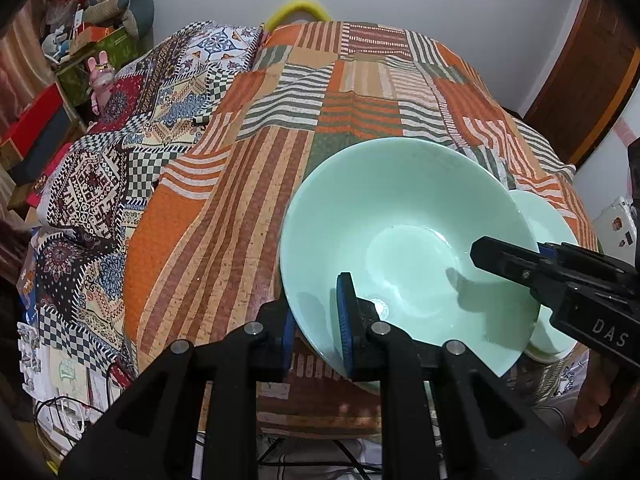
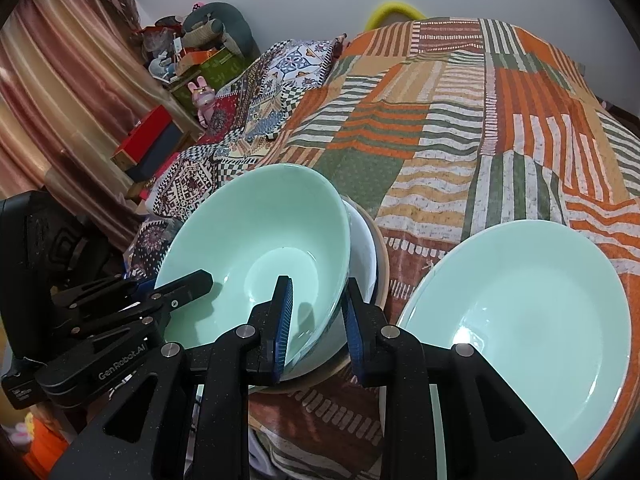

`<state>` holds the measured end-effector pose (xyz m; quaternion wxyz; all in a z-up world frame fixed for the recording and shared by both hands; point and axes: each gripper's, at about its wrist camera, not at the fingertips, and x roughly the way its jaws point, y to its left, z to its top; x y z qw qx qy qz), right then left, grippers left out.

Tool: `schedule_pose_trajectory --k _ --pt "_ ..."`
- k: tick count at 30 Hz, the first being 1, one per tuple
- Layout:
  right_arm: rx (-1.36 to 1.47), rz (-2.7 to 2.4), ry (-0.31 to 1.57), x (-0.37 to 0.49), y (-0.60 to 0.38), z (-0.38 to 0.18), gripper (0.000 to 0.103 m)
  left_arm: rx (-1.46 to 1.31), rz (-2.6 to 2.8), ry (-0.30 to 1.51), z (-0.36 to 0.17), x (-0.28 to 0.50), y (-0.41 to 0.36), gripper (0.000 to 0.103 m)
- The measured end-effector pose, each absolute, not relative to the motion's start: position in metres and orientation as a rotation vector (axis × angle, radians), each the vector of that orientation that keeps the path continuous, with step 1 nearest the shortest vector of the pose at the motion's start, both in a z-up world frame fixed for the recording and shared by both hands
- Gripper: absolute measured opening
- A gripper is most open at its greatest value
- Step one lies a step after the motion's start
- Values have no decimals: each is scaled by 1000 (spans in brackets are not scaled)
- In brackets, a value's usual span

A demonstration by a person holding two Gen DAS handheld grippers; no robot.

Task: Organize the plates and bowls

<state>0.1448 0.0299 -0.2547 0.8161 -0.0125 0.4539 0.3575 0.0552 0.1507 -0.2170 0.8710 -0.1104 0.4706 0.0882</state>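
A mint-green bowl [image 2: 256, 248] is clamped at opposite rims by the left tongs [image 1: 316, 332] and right tongs [image 2: 316, 332], tilted over the stack [image 2: 368, 256] of bowls (white one uppermost). Beside that stack, a green plate [image 2: 520, 320] lies unsorted on the patchwork bed [image 2: 460, 120]; nesting is judged unfinished.
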Motion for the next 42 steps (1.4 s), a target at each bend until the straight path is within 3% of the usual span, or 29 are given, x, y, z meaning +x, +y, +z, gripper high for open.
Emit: schedule_pose_trajectory --k 32,39,42 --pt "-53 744 922 143 28 -247 30 -218 190 970 -217 50 152 18" --pt "-60 737 900 144 24 -242 30 -247 170 930 -201 45 155 25" --pt "-64 734 898 145 23 -241 37 -252 164 917 -198 44 156 35"
